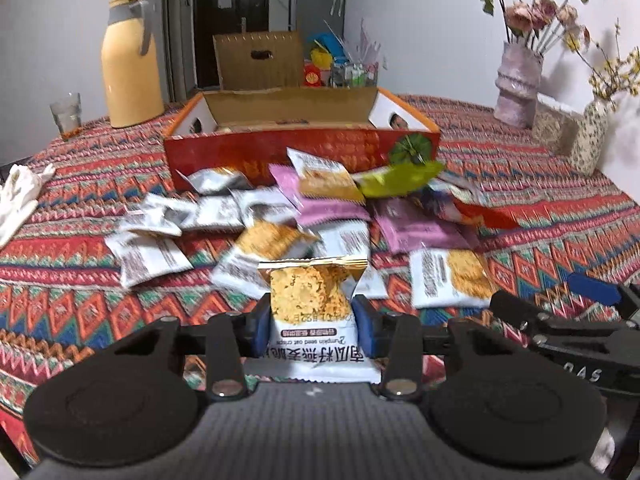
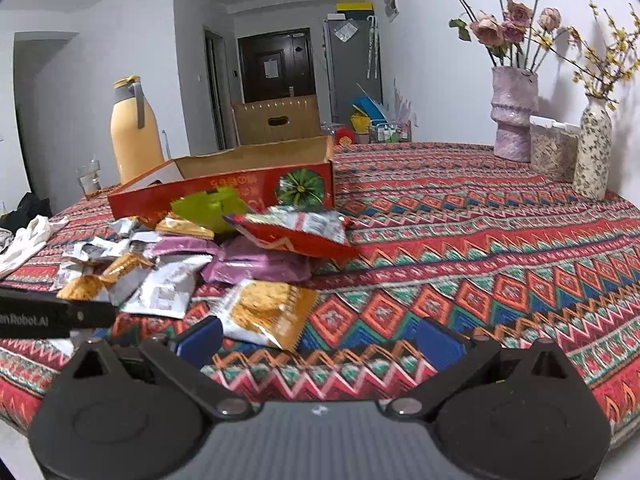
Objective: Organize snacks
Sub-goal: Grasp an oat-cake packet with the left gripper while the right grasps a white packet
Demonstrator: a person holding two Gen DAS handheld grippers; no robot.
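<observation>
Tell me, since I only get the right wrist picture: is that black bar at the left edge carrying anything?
Observer: Yes. That bar is the left tool, shut on an oat crisp packet, one pad on each side.
Operator: What kind of snack is it?
Observer: The print reads "Pumpkin seed oat crisps", and golden crisps show on the wrapper.
Operator: Is it over the box?
Observer: No. The red box stands beyond the snack pile, and the held packet is on the near side of that pile.
</observation>
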